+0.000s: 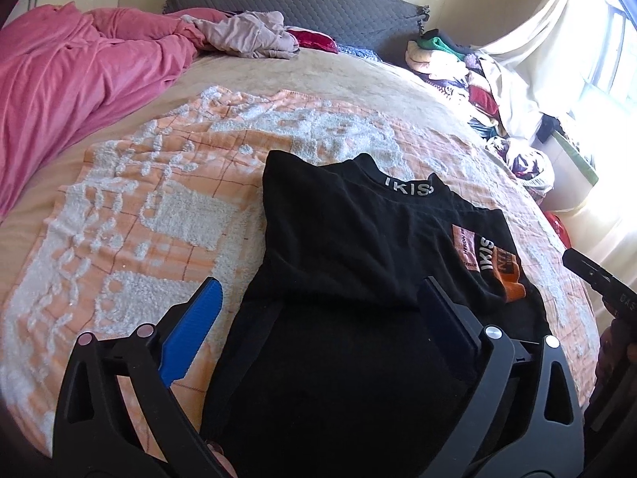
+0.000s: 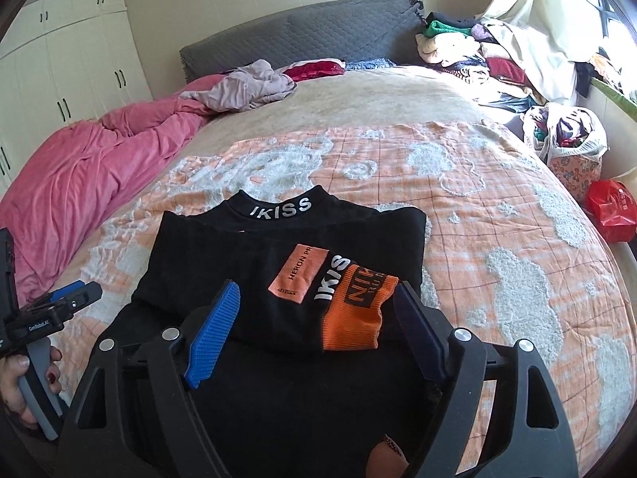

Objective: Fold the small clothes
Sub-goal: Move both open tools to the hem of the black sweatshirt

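A black top [image 1: 350, 247] with "IKISS" on its collar lies on the orange and white blanket [image 1: 159, 207], both sleeves folded in over the body. Its orange cuff [image 2: 354, 310] lies on the front. My left gripper [image 1: 318, 310] is open and empty, jaws wide, hovering over the top's lower left part. My right gripper [image 2: 318, 318] is open and empty, its jaws on either side of the folded sleeve and cuff; whether they touch the cloth I cannot tell. The top [image 2: 278, 247] also fills the middle of the right wrist view, and the left gripper [image 2: 59, 306] shows at its left edge.
A pink duvet [image 1: 59, 79] is bunched at the bed's left side. A pale crumpled garment [image 1: 251, 36] lies near the grey headboard [image 1: 298, 4]. A pile of clothes [image 2: 477, 51] and a bag of clothes [image 2: 565, 135] sit at the right edge. A red bag [image 2: 613, 207] lies beside the bed.
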Motion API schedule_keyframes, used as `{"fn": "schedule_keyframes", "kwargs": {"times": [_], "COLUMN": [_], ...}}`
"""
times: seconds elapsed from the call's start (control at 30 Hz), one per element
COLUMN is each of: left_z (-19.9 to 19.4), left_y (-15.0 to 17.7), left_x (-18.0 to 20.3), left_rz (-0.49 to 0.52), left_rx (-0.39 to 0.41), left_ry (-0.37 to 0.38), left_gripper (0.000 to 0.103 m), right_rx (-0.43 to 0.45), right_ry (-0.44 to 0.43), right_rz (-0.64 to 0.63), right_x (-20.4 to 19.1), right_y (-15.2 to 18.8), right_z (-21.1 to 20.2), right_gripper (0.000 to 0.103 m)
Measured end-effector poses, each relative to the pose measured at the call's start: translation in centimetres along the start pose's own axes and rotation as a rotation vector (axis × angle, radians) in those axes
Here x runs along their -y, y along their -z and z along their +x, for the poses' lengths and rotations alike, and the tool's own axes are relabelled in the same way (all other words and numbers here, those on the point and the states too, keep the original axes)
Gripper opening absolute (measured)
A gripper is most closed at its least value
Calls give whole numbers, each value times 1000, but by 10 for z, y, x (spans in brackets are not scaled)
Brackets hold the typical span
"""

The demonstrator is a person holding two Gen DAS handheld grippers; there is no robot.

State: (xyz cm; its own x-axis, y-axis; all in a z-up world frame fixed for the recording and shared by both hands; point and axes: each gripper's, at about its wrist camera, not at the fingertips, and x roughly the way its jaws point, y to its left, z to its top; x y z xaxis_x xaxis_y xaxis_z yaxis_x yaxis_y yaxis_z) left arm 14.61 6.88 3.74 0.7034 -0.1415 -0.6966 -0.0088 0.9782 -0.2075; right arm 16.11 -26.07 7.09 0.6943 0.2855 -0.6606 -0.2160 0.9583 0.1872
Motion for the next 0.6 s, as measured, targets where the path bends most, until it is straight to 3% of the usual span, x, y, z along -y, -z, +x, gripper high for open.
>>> {"fn": "schedule_keyframes", "kwargs": {"times": [0.6], "left_z": [-33], "left_y": [31], "left_x": [-30], "left_rz": [1], "left_rx": [0], "left_ry": [-57], "left_gripper": [92], "right_rx": [10], "right_ry": [-25], "right_rz": [-4], "right_x": [-13], "right_y": [39], "right_z": [-27], "right_gripper": [78]}}
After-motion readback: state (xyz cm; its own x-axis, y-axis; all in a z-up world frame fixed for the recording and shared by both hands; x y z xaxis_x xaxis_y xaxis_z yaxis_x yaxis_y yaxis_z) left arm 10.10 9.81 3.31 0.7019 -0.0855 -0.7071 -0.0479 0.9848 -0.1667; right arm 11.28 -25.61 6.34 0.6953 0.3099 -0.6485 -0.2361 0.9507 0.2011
